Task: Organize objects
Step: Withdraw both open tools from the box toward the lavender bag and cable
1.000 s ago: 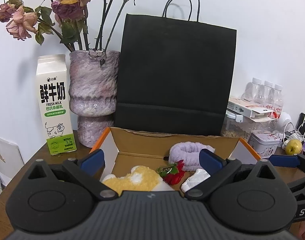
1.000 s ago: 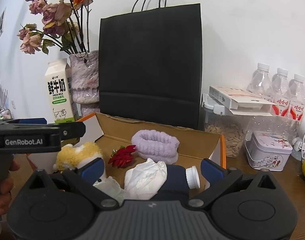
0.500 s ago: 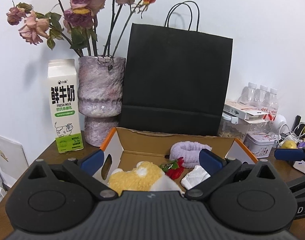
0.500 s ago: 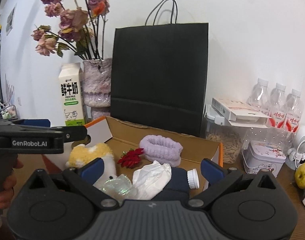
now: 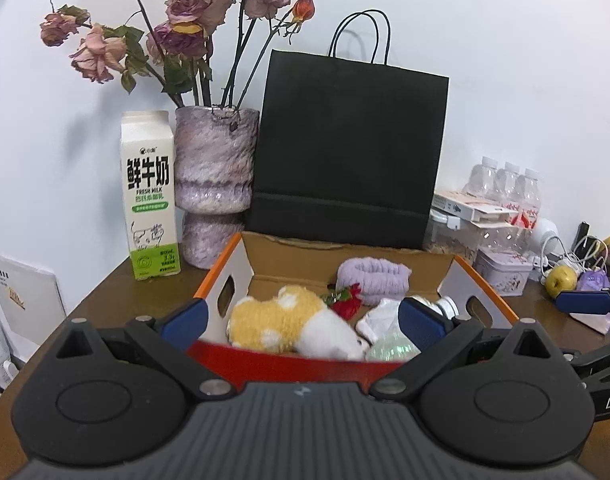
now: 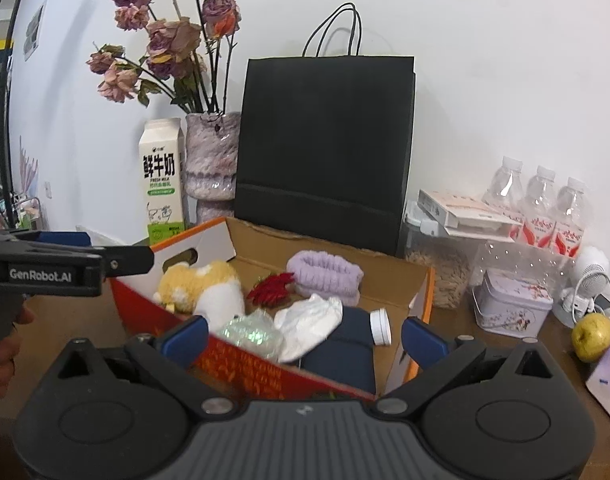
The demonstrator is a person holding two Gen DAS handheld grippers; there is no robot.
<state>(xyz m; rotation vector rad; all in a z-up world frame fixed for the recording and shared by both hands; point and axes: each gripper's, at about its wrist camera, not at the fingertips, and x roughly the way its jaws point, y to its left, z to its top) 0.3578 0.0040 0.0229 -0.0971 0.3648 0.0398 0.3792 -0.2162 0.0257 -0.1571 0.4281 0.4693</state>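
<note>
An open cardboard box holding a yellow plush toy, a purple headband and a white-capped bottle sits mid-tabletop on a brown wooden table. Along the table's back edge, against a white wall, stand a black paper bag, a vase and a milk carton. The left gripper and right gripper hover before the box's near wall, jaws spread wide, holding nothing.
</note>
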